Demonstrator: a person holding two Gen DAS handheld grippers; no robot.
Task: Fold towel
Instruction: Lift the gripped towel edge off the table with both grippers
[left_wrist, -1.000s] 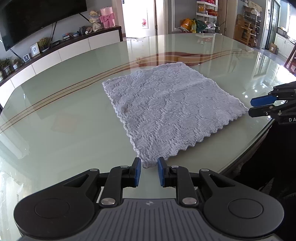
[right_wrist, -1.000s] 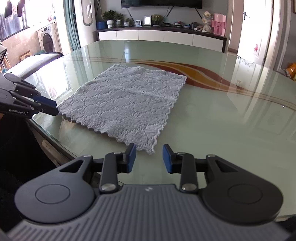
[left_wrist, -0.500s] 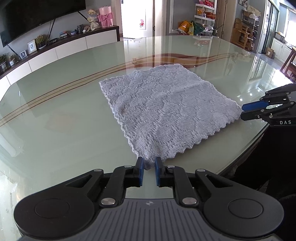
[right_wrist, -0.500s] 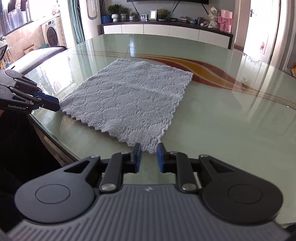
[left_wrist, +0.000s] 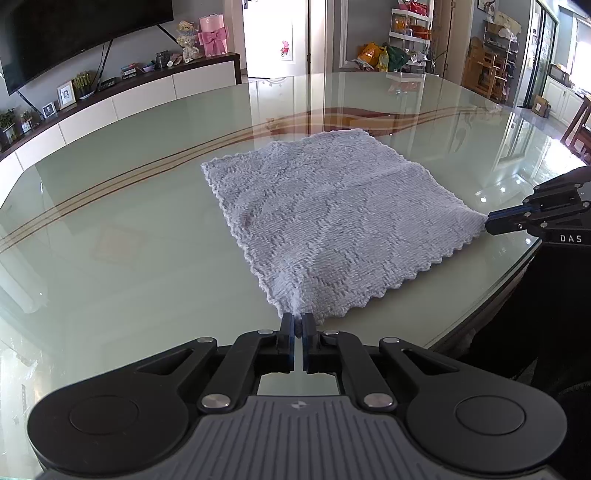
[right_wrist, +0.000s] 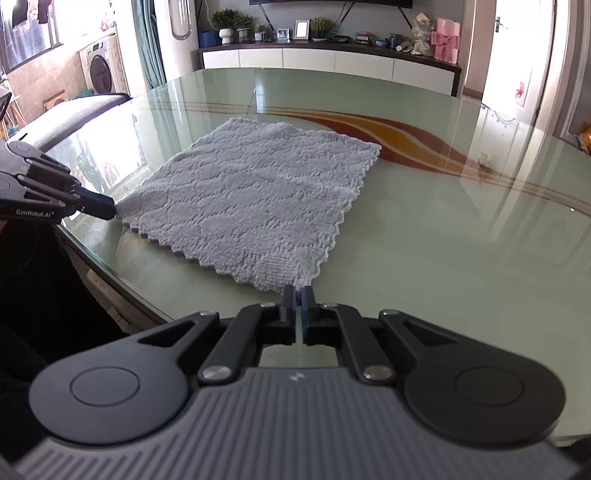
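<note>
A pale grey-blue knitted towel lies spread flat on the glass table, one scalloped edge along the near rim. My left gripper is shut on the towel's near left corner, which bunches between the blue pads. In the right wrist view the same towel stretches away, and my right gripper is shut on its near right corner. Each gripper shows in the other's view: the right gripper at the towel's right corner, the left gripper at its left corner.
The table's curved front edge runs close under both grippers, with a person's dark clothing beyond it. A low white sideboard with small ornaments lines the far wall. Bare glass surrounds the towel on the far sides.
Both grippers went from open to shut, each closing on a near corner of the towel. Both corners are now pinched and slightly raised.
</note>
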